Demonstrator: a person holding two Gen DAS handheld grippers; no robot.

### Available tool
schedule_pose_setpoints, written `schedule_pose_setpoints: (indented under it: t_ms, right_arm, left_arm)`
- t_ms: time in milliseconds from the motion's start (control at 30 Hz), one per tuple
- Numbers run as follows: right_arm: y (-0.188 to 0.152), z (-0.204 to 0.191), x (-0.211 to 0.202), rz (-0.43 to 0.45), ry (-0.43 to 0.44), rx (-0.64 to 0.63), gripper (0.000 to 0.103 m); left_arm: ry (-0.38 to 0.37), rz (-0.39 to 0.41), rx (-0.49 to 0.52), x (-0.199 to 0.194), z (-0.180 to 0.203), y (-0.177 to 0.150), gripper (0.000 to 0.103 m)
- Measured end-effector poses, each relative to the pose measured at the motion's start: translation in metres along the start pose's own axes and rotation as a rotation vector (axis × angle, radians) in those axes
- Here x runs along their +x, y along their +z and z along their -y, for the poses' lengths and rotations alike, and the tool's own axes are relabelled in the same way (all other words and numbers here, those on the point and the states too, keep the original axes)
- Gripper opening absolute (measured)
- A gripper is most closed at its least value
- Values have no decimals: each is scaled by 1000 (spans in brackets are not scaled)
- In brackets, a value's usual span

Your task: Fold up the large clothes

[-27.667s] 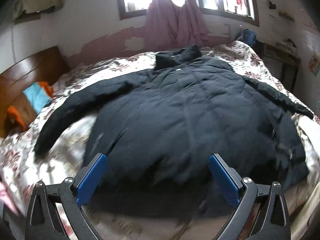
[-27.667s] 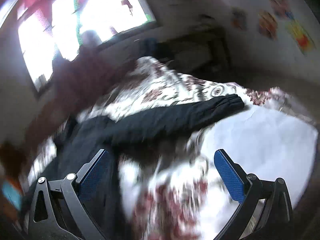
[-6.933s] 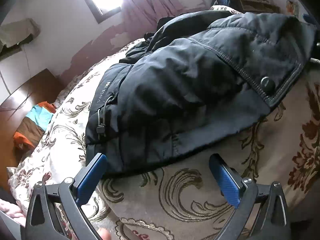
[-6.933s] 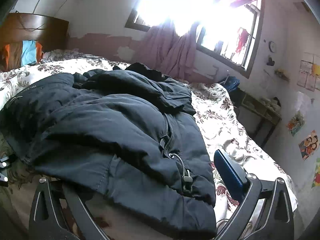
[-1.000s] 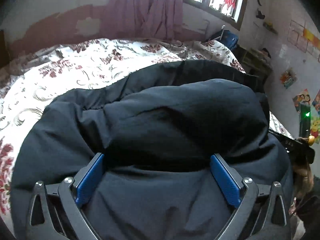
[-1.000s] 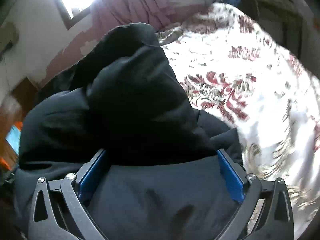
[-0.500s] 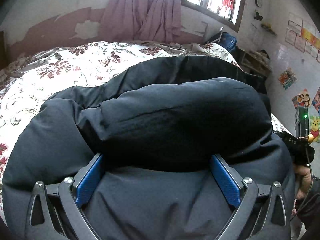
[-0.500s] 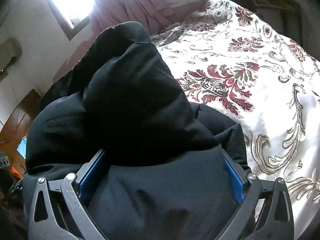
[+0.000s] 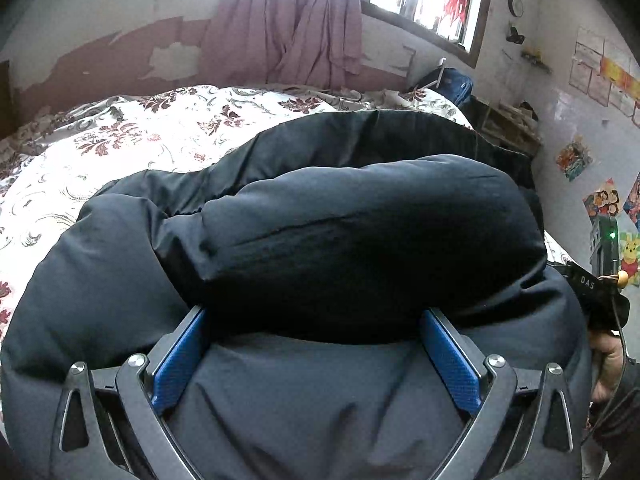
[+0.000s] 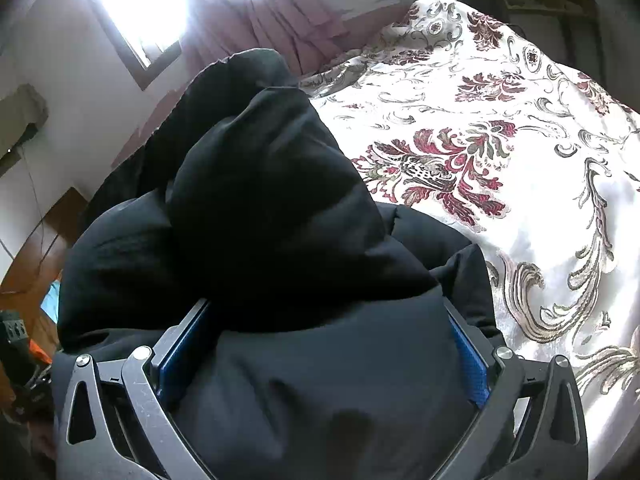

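A dark navy padded jacket (image 9: 360, 232) lies folded into a thick bundle on the bed, with a puffy roll on top. My left gripper (image 9: 316, 352) is open at full width and pushed against the jacket, whose bulk fills the space between the blue pads (image 9: 180, 360). In the right wrist view the same jacket (image 10: 272, 208) rises as a dark mound. My right gripper (image 10: 324, 352) is open too, pressed into the fabric, with its pads partly buried. The person's hand (image 9: 604, 364) holds the right gripper's handle at the jacket's right side.
The floral bed cover (image 10: 520, 160) spreads out to the right of the jacket and also lies behind it (image 9: 120, 148). A pink curtain (image 9: 288, 28) hangs at the window. A wooden headboard (image 10: 36, 248) is at the left, and a low side table (image 9: 508, 128) stands by the far wall.
Both grippers stay open and pressed into the jacket. The views have shifted only slightly and the right view has sharpened. The bundle keeps its shape.
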State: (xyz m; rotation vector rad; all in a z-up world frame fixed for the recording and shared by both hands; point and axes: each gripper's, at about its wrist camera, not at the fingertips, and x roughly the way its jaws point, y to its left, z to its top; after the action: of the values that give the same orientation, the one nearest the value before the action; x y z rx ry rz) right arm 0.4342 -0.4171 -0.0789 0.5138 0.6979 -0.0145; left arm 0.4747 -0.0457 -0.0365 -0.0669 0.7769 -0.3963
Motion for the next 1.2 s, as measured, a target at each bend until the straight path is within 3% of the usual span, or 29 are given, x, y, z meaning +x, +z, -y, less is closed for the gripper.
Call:
schedule_pose_setpoints:
  t_ms: [267, 433, 533, 667, 800, 933, 1067, 1200]
  right_arm:
    - [-15, 29, -22, 94, 64, 149, 102]
    - [-28, 41, -31, 98, 20, 192, 102]
    - [-34, 44, -36, 85, -10, 143, 102]
    - [-36, 44, -43, 72, -45, 65, 102]
    - [-36, 40, -48, 55, -70, 0, 102]
    - [-31, 47, -44, -17, -17, 7, 102]
    - [-26, 73, -31, -132, 127, 133, 102]
    - [-27, 79, -26, -152, 180, 160, 102]
  left_arm:
    - [2, -12, 12, -5, 3, 0, 103]
    - [-23, -20, -26, -25, -5, 7, 103]
    - [-60, 20, -71, -48, -25, 7, 103]
    - [1, 57, -116, -84, -74, 1, 103]
    - [93, 25, -118, -99, -119, -13, 103]
    - [91, -47, -170, -95, -155, -33, 103]
    - [-11, -103, -232, -76, -170, -41, 103]
    - [-111, -127, -200, -55, -171, -34, 103]
